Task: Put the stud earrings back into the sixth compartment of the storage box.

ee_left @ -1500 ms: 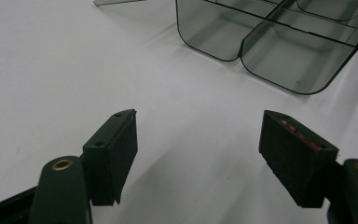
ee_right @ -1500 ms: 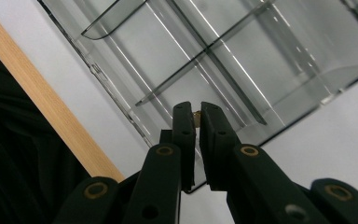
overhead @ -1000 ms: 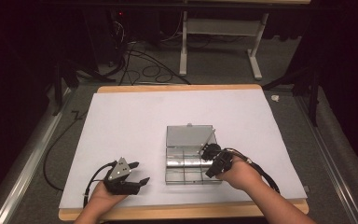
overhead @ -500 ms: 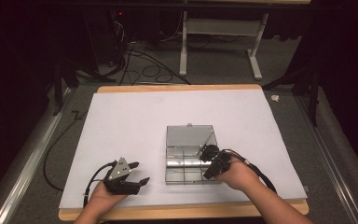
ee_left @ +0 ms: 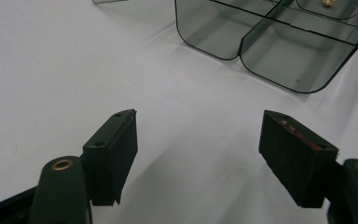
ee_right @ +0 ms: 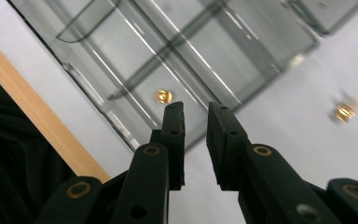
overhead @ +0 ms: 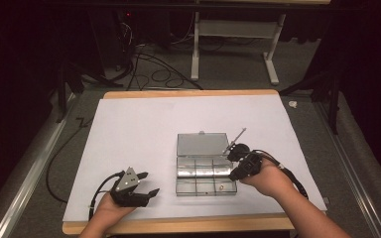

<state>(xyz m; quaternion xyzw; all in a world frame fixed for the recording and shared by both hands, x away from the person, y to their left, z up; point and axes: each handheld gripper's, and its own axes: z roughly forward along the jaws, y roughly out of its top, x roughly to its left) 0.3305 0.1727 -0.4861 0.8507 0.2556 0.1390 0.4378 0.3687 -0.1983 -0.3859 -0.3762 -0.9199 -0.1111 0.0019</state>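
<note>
On the white-covered wooden counter (overhead: 144, 129), near its front edge, lies a clear smoke-tinted plastic compartment box (overhead: 206, 171) with its hinged lid laid open away from the person. Right claw (overhead: 237, 159): held at the box's right end, just above the counter; in the right gripper view (ee_right: 196, 116) its two black jaws stand nearly closed, a narrow gap between the pads, with nothing seen between them and no contact that can be made out. Just beyond the tips, a small brass-coloured threaded insert (ee_right: 163, 96) rests on the floor of one compartment near the box's front right corner; the same piece appears as a tiny glint in the high view (overhead: 221, 187). A second small brass-coloured insert (ee_right: 345, 112) lies on the white surface outside the box, blurred, so its shape is hard to read. Left claw (overhead: 146, 186): held low over the counter, well apart from the box on its left; in the left gripper view (ee_left: 198, 154) the jaws are spread wide, empty, with bare white surface between them. The near corner of the box (ee_left: 261, 46) is cut off by the top edge of that view. A thin grey rod (overhead: 235, 140) projects beside the right claw; what it belongs to cannot be told.
</note>
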